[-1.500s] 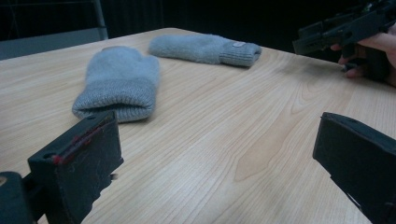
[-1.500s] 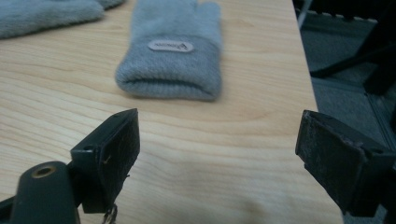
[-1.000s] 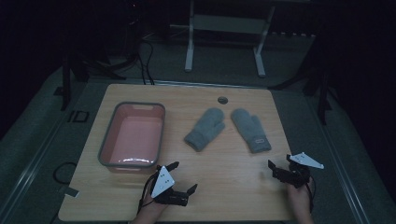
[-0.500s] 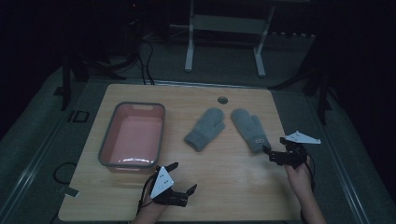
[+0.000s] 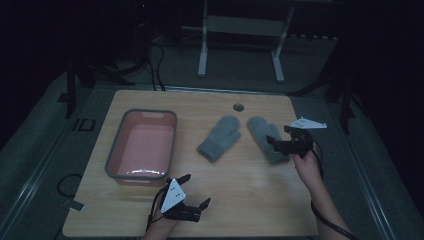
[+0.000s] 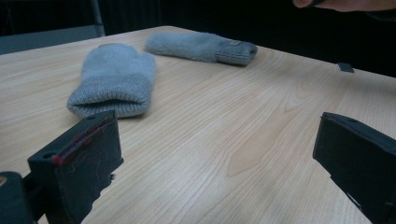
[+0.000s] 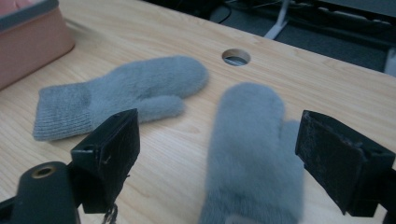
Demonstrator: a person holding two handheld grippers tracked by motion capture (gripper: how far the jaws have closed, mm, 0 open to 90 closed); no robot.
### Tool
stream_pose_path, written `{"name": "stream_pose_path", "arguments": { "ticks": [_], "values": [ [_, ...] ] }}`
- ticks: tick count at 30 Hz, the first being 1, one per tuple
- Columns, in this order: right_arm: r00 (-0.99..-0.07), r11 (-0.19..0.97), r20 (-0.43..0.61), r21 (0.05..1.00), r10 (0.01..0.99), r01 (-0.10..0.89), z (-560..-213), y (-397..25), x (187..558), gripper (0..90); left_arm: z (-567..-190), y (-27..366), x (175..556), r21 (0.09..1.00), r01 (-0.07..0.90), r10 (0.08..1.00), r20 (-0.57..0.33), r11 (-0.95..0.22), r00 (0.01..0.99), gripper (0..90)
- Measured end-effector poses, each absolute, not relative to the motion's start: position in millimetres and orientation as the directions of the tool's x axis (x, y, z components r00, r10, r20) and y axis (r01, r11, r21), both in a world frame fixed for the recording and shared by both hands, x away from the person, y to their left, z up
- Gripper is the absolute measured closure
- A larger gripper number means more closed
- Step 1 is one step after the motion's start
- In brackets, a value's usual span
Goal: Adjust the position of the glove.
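Observation:
Two grey mittens lie on the wooden table. The left mitten (image 5: 220, 137) (image 7: 135, 93) (image 6: 114, 79) lies slanted at the middle. The right mitten (image 5: 260, 129) (image 7: 252, 154) (image 6: 201, 45) lies beside it, fingertips away from me. My right gripper (image 5: 277, 136) (image 7: 219, 140) is open and hovers at that mitten's cuff end, one jaw on each side of it, not closed on it. My left gripper (image 5: 196, 189) (image 6: 215, 135) is open with nothing between its jaws, low over the table near the front edge, facing the mittens.
A pink tub (image 5: 142, 147) (image 7: 32, 32) with a grey rim stands on the table's left half, its inside bare. A round hole (image 5: 238, 107) (image 7: 236, 57) pierces the table near the back edge. Cables and a metal stand's legs (image 5: 202, 50) lie on the floor behind.
My right gripper has moved forward and to the left, from near the table's right front edge to over the right mitten's cuff. The left gripper has stayed in place.

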State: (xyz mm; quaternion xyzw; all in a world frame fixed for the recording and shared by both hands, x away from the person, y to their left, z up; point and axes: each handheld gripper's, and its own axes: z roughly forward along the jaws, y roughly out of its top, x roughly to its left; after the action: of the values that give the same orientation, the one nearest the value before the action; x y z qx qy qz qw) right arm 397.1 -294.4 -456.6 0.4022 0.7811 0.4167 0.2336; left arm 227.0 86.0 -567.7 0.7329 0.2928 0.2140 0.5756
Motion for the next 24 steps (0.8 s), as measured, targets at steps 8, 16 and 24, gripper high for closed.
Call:
{"name": "stream_pose_path", "arguments": {
  "ticks": [8,16,24],
  "values": [
    [-0.638,0.408,-0.052,0.808,0.768,0.425,-460,-269,420,14.0,-567,86,227,0.969,0.185,0.674,-0.028,-0.163,0.739,1.5],
    [-0.708,0.488,-0.105,0.794,0.698,0.363,-469,-230,442,14.1,-566,85,226,0.969,0.181,0.664,-0.026,-0.166,0.747,1.5],
    [-0.753,0.48,-0.037,0.79,0.657,0.381,-480,-193,463,14.6,-565,87,225,0.97,0.179,0.659,-0.027,-0.165,0.752,1.5]
  ]
}}
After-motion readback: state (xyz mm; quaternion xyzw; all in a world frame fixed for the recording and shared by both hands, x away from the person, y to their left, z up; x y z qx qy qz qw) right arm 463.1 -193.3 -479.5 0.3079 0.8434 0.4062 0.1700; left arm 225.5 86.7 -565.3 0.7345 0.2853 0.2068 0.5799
